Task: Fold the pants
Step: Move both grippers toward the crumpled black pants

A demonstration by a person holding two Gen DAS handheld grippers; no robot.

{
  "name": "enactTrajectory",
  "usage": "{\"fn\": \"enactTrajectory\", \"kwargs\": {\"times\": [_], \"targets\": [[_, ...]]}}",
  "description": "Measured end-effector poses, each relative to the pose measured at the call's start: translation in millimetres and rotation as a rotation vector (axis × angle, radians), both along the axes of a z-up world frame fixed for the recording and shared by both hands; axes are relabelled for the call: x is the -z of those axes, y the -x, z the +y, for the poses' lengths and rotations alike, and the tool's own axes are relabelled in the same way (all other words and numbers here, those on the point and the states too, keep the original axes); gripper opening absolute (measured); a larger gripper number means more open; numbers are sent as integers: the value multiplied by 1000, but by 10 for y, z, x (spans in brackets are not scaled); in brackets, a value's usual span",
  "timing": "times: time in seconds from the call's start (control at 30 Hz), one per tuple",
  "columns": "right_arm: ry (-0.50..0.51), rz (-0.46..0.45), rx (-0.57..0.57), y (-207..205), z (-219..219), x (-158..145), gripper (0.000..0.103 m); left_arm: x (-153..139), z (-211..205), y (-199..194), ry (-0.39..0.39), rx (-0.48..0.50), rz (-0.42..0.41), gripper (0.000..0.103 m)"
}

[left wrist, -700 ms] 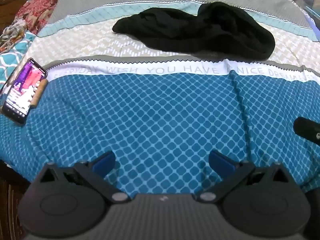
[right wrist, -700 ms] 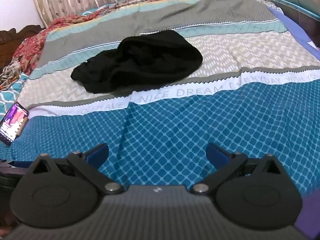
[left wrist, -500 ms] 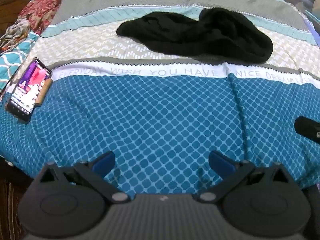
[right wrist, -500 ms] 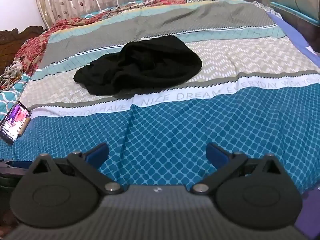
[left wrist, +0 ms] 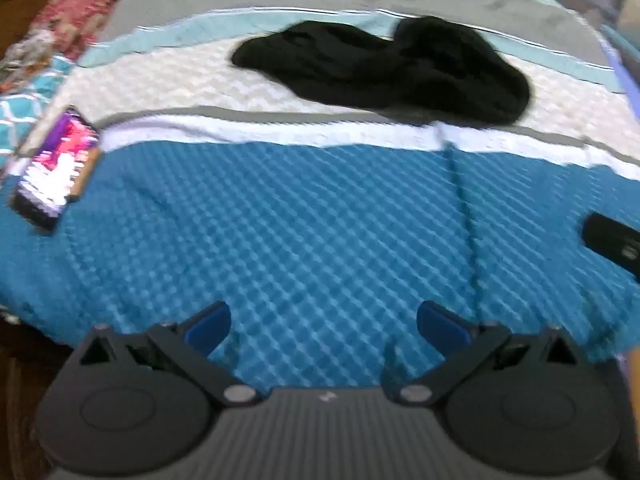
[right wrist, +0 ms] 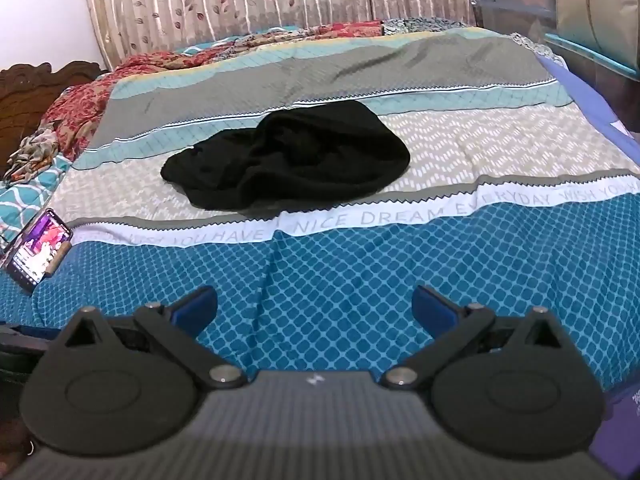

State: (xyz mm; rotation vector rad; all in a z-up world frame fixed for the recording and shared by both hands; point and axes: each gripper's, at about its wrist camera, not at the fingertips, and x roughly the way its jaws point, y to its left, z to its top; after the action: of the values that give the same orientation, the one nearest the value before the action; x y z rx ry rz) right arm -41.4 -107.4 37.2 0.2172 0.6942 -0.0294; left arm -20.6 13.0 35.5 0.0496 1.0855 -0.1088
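The pants lie crumpled on the bed (nothing folded yet); the left gripper and right gripper gape, empty.

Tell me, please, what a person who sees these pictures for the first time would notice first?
First, the black pants, lying in a crumpled heap on the pale zigzag band of the bedspread, beyond its blue patterned part. Next, the lit phone near the bed's left edge. Both tongs, left and right, are open over the blue area and hold nothing.
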Motion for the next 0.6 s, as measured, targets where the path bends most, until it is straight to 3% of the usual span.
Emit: {"fn": "enactTrajectory", "kwargs": {"times": [0.13,0.3,0.37,0.5,0.6], "targets": [[11,-15,-7,-26,3,32,101,-41,29,-57,85,52,15,103],[60,-23,-25,-230,-14,51,59,4,232,-57,139,27,-26,103],[79,-43,-45,-356,-30,28,50,-15,350,-133,140,-7,-69,103],[239,-124,-124,-823,96,-68,49,-10,567,-272,108,-52,-152,103],[419,-191,-252,-1284,290,-48,49,28,733,-412,117,-64,-147,102]]}}
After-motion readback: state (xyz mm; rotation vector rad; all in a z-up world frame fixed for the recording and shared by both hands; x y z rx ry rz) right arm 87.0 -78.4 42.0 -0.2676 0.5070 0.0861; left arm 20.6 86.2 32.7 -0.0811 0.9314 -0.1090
